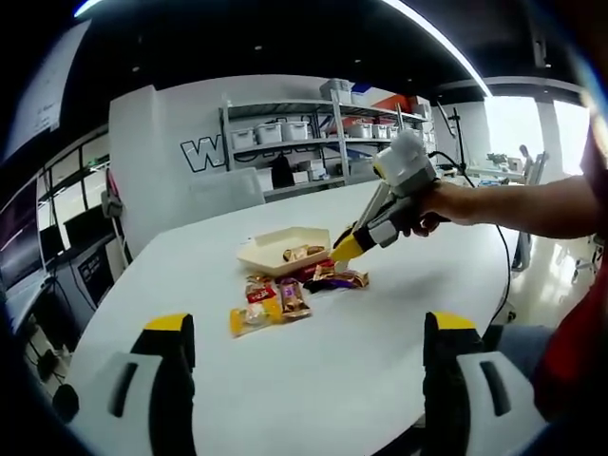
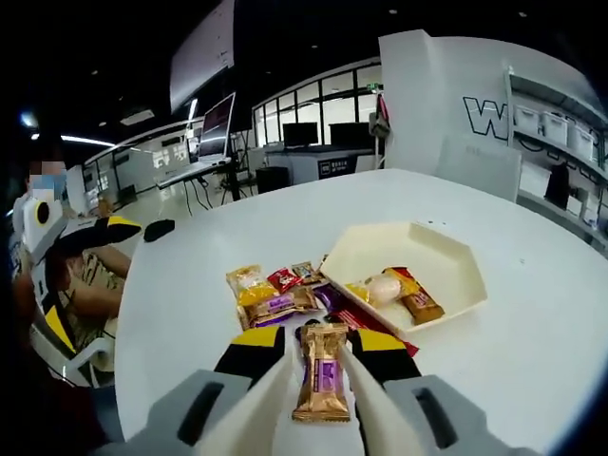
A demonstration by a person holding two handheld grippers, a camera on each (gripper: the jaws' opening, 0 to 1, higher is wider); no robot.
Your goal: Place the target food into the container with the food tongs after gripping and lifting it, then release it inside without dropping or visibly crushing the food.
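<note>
The white round worktop (image 1: pixel 313 370) carries everything. Toward its far side, at about eleven o'clock from the middle of the left gripper view, sits the cream six-sided container (image 1: pixel 281 249); in the right gripper view the container (image 2: pixel 446 245) lies at two o'clock from the right tool's tips and already has three wrapped snacks inside it, a pale round one, a yellow one and a brown one (image 2: pixel 420 306).

The right tool (image 2: pixel 320 350) reaches in from six o'clock with two pale tong arms running along its yellow-and-black jaws. The arms are drawn narrow around a gold-and-purple snack packet (image 2: pixel 321 385), which stands lengthwise between them, touching both. In the left gripper view the right tool (image 1: pixel 344 249), held in a person's hand (image 1: pixel 429 205), slants down to the snacks just beside the container's near rim.

The left tool (image 1: pixel 309 342) hangs well apart from the food, its jaws spread wide with nothing between them.

A loose pile of wrapped snacks (image 2: pixel 275 293) lies on the worktop at eleven o'clock from the gripped packet, beside the container; a yellow packet (image 1: pixel 249 319) sits at its near edge.
</note>
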